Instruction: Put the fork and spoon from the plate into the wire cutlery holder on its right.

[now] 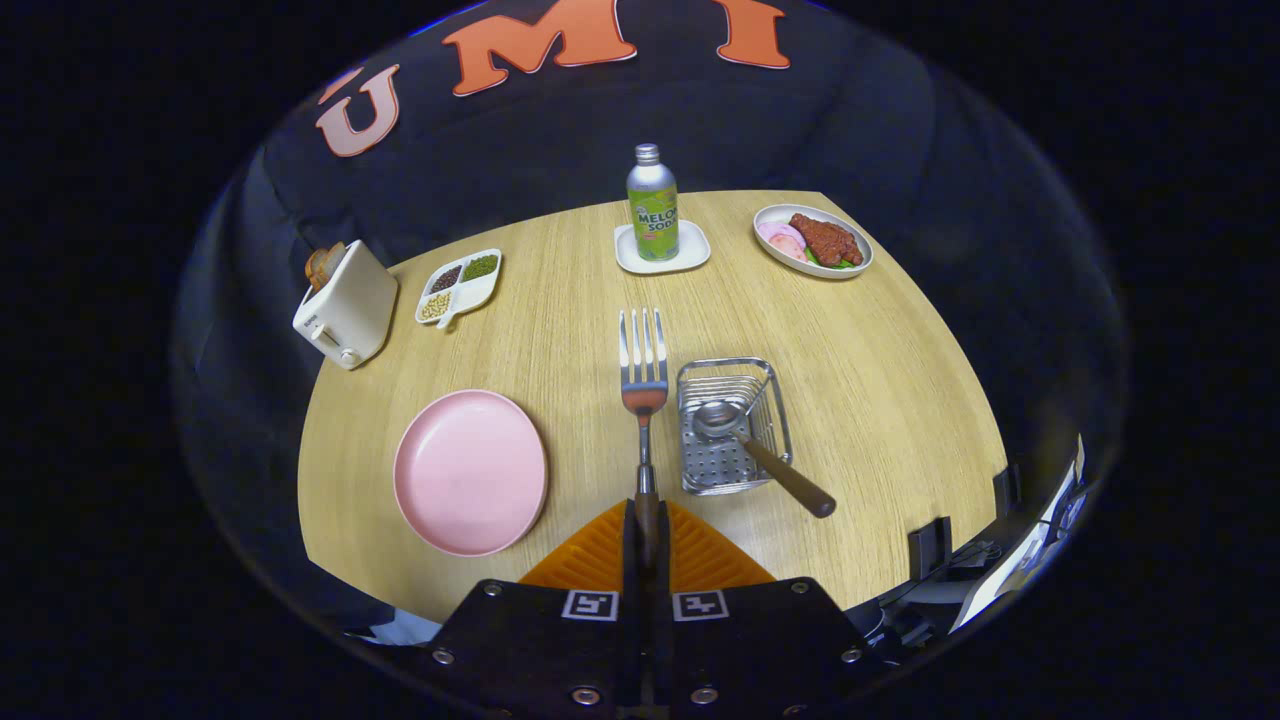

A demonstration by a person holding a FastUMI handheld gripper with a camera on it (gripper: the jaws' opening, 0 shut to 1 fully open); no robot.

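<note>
Nearest: the gripper (643, 525) is closed on the fork (643, 375), both fingers pinching the lower end of its handle. The fork sticks straight out ahead of the fingers, tines pointing far, held above the desk (880, 400).

Just beyond the fingers, to the left, sits the pink plate (471, 472), w/ nothing on it. To the right of the fork is the wire cutlery holder (732, 425), a small metal basket w/ a perforated floor. The spoon (755, 448) is already in it: bowl down inside, wooden handle leaning out over the near-right rim.

Judgement: spoon is done, fork is the last item, so the task looks more than half complete. The fork hangs just left of the holder, not yet over it.

Handling, as a guess: the fork is stiff, light metal, smooth and prob. slippery. Held at the handle's end it could pivot or slide in the grip. The holder looks light and may shift or tip if bumped.

Farther off: a white toaster (345, 305) w/ bread at far left, then a divided dish of beans (458, 285). At the far middle, a soda bottle (652, 203) stands on a small white tray (662, 252). Far right, an oval dish of food (813, 241).
</note>
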